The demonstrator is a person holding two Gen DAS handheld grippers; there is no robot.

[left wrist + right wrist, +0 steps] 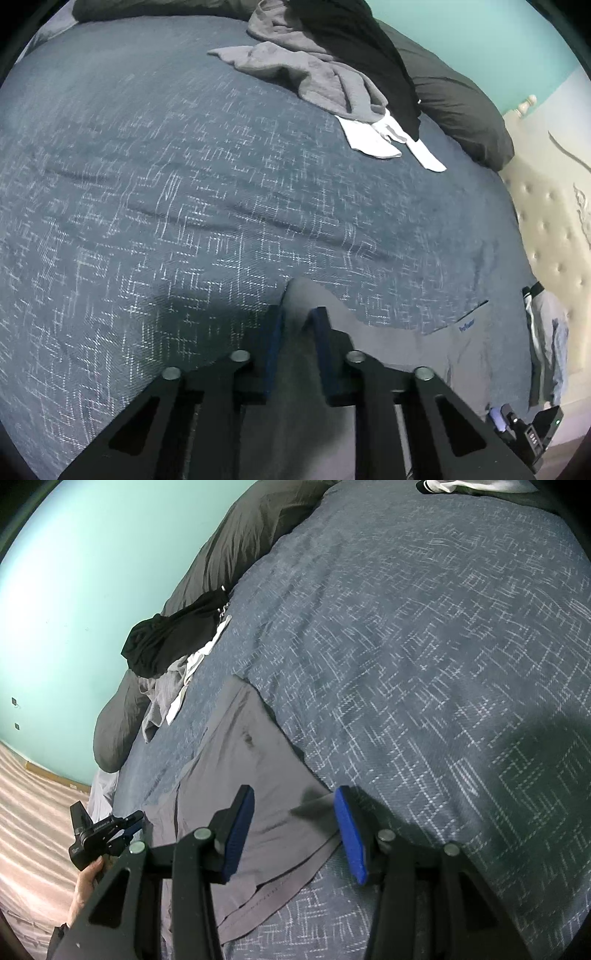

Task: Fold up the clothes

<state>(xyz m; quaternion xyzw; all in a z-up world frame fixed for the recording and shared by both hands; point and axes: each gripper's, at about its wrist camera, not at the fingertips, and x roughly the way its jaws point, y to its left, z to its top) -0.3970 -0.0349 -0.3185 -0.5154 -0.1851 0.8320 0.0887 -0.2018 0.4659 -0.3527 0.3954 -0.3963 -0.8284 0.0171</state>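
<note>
Pinching the grey garment, left tongs nearly closed; right tongs half open, empty.

A grey garment is pinched at its raised corner between the blue pads of the left gripper. It is spread on a blue patterned bedspread. Grey, black and white clothes are piled farther off.

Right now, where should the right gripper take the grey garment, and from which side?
Probably the stitched hem of the grey garment, just below the open right gripper. Come down from above, pads astride the edge: it lies flat on the bedspread with its layers stacked, so a side approach would likely snag. The left gripper already pinches another edge.
</note>
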